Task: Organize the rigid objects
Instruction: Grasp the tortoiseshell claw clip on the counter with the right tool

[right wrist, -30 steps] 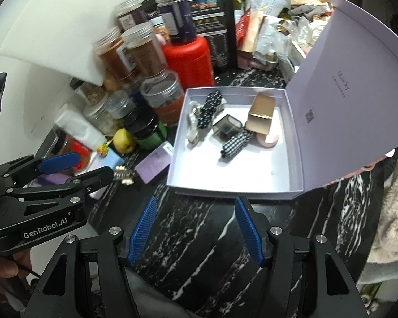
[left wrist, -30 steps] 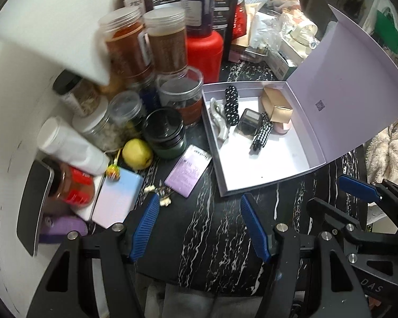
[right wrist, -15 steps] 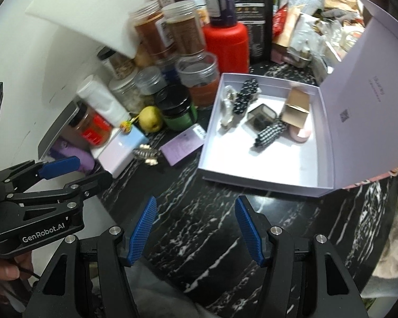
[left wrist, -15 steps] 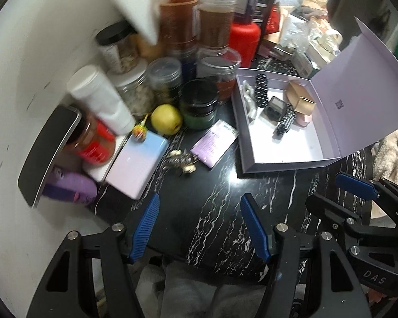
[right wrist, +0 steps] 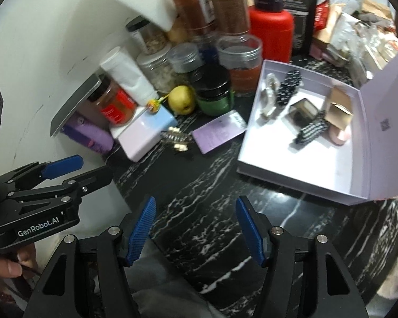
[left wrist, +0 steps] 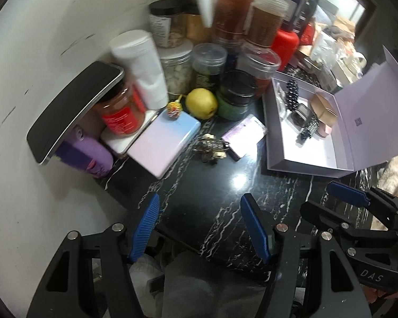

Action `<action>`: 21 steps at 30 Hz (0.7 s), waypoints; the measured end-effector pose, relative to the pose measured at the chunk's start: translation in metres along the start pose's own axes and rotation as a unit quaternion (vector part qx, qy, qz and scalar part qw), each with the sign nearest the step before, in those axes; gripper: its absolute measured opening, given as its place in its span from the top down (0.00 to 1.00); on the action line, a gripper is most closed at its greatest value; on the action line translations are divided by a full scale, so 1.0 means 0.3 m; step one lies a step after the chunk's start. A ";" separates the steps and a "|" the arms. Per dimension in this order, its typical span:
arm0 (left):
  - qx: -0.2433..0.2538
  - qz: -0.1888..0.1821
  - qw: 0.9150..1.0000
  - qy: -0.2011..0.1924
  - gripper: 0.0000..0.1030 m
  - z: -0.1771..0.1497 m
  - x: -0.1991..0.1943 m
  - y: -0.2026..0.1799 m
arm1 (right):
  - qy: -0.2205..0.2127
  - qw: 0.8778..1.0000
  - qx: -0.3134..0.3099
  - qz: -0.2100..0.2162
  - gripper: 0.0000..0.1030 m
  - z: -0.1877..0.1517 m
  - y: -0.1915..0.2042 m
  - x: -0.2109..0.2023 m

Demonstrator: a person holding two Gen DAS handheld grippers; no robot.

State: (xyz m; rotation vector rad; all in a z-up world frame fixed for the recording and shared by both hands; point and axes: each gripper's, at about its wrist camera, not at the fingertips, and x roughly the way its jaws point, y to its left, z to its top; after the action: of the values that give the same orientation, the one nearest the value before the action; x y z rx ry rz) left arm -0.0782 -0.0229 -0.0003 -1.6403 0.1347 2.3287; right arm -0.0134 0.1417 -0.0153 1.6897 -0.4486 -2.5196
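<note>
Hair clip [right wrist: 176, 138] perhaps, clearer right-wrist

The right gripper [right wrist: 195, 228] hangs over the black white-veined marble tabletop [right wrist: 212, 201], its blue ribbed pads apart with nothing between them. To the far right sits an open lilac cardboard box [right wrist: 299, 182] holding black-and-white hair clips [right wrist: 311, 130]. Left of it — a purple card [right wrist: 219, 132], a small metal hair clip [right wrist: 175, 138] and a yellow pear [right wrist: 181, 100].

Yellow pear [left wrist: 201, 103] beside jars [left wrist: 234, 18]
</note>
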 end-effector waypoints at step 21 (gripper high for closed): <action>-0.073 0.017 0.997 0.011 0.39 -0.032 0.110 0.178 | 0.039 0.997 -0.059 0.032 0.39 0.140 0.072 0.249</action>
State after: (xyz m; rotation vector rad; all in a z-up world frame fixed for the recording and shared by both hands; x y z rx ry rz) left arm -0.0952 -0.0701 -0.0392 -1.7448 -0.0045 2.3964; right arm -0.0832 0.1128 -0.0611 1.6935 -0.3350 -2.3758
